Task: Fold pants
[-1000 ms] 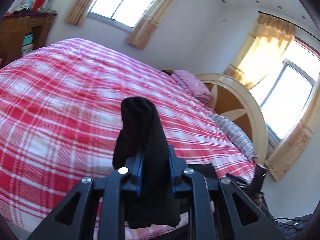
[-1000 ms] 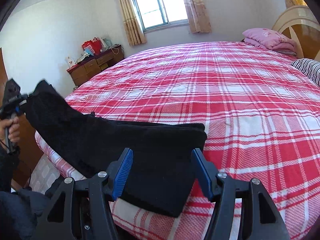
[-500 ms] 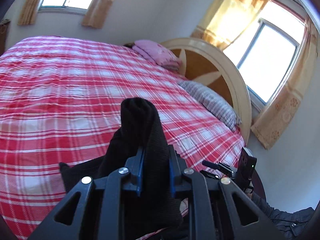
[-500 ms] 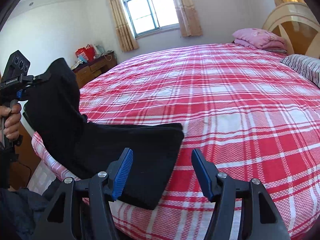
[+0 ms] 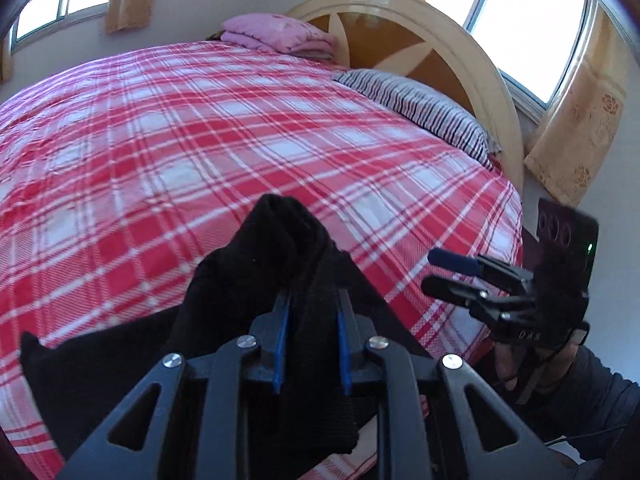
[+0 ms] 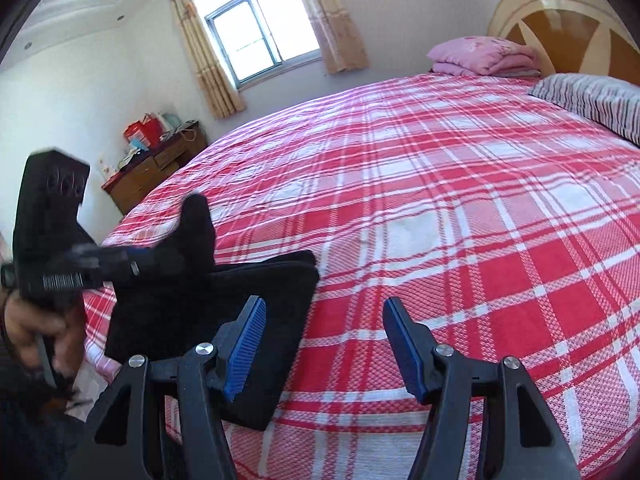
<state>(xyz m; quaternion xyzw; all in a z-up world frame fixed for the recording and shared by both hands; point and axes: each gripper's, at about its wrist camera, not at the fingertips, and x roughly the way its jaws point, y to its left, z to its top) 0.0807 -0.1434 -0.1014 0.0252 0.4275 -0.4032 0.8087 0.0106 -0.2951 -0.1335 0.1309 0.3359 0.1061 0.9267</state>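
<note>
Black pants (image 6: 224, 300) lie folded at the near edge of the red plaid bed. My left gripper (image 5: 310, 300) is shut on a bunched end of the pants (image 5: 280, 248) and holds it lifted over the folded part; it also shows in the right wrist view (image 6: 132, 260), blurred. My right gripper (image 6: 324, 340) is open and empty, just above the bed beside the pants' right edge; it also shows in the left wrist view (image 5: 436, 274).
The red plaid bedspread (image 6: 440, 200) fills both views. A striped pillow (image 5: 420, 112) and a folded pink blanket (image 5: 280, 38) lie by the curved headboard (image 5: 460, 52). A wooden dresser (image 6: 156, 172) stands at the wall to the left.
My left gripper has swung the held pants end to the right, over the folded part and towards my right gripper. My right gripper has stayed open and drawn back a little.
</note>
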